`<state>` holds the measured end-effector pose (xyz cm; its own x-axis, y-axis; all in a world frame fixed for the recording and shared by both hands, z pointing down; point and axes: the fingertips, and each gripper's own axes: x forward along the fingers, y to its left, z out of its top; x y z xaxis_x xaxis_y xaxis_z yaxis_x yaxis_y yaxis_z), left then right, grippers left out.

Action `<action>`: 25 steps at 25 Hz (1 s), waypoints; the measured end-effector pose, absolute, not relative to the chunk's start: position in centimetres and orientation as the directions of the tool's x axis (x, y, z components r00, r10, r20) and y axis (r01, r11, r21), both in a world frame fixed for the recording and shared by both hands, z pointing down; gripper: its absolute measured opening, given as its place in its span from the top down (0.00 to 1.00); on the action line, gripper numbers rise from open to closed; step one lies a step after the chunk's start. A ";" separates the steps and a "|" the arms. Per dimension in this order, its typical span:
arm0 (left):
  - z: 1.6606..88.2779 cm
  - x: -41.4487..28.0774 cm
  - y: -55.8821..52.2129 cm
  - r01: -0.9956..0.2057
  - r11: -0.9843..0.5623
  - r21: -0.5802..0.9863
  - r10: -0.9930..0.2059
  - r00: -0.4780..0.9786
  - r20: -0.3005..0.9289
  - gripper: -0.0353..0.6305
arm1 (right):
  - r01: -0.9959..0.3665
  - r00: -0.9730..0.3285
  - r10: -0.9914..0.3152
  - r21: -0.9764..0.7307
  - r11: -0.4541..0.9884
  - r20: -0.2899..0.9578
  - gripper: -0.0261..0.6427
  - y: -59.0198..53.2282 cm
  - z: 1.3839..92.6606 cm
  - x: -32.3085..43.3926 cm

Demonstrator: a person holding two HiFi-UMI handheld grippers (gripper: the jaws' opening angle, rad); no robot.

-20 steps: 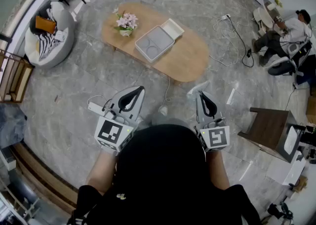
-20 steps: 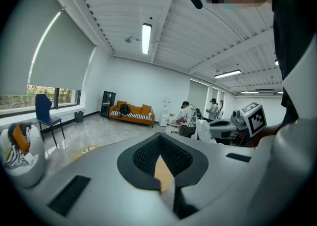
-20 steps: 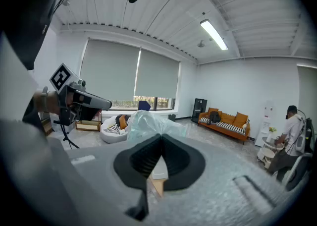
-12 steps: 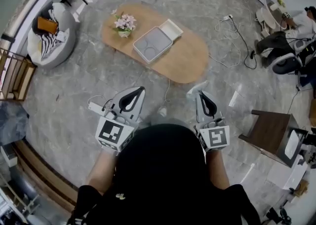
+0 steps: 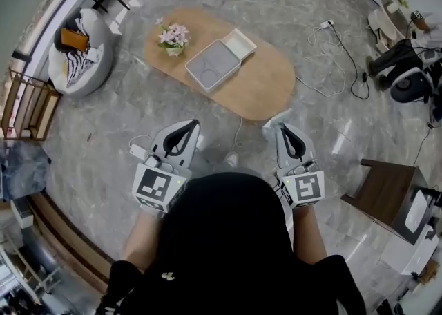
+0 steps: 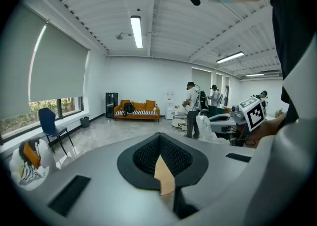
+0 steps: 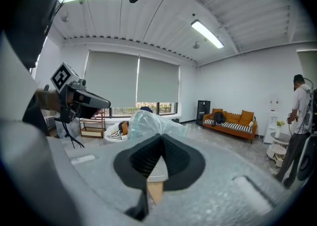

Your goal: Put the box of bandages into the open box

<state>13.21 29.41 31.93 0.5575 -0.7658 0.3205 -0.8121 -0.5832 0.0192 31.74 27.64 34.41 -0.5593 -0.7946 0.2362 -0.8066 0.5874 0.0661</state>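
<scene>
Left gripper [image 5: 190, 126] closed empty, right gripper [image 5: 282, 128] closed on clear plastic bag [image 7: 143, 123]; floor cable [image 5: 238, 134] between them and table [image 5: 266, 82].

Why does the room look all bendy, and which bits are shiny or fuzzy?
Head view: the wide lens bends the floor like a bowl around the table. Left gripper view: the ceiling lamp glares white, and the close gray jaws look soft. Right gripper view: the clear plastic pinched by the right gripper glints brightly, while the sofa stays sharp.
</scene>
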 end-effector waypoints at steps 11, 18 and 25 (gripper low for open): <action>32.2 14.0 26.0 -0.790 -0.613 0.015 -0.742 0.582 0.333 0.93 | -0.839 -0.518 -0.824 0.054 0.542 0.230 0.96 25.1 34.5 33.2; 32.5 11.2 23.0 -0.770 -0.638 0.031 -0.722 0.611 0.325 0.93 | -0.854 -0.490 -0.834 0.052 0.517 0.254 0.96 22.6 34.6 30.4; 32.8 5.8 18.8 -0.757 -0.650 0.069 -0.708 0.636 0.308 0.93 | -0.873 -0.453 -0.845 0.053 0.485 0.283 0.96 18.4 34.8 25.6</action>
<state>5.76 18.83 32.82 0.6358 -0.7079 0.3076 -0.7569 -0.6499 0.0688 25.57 18.44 34.76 -0.4530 -0.8454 0.2830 -0.8728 0.4853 0.0526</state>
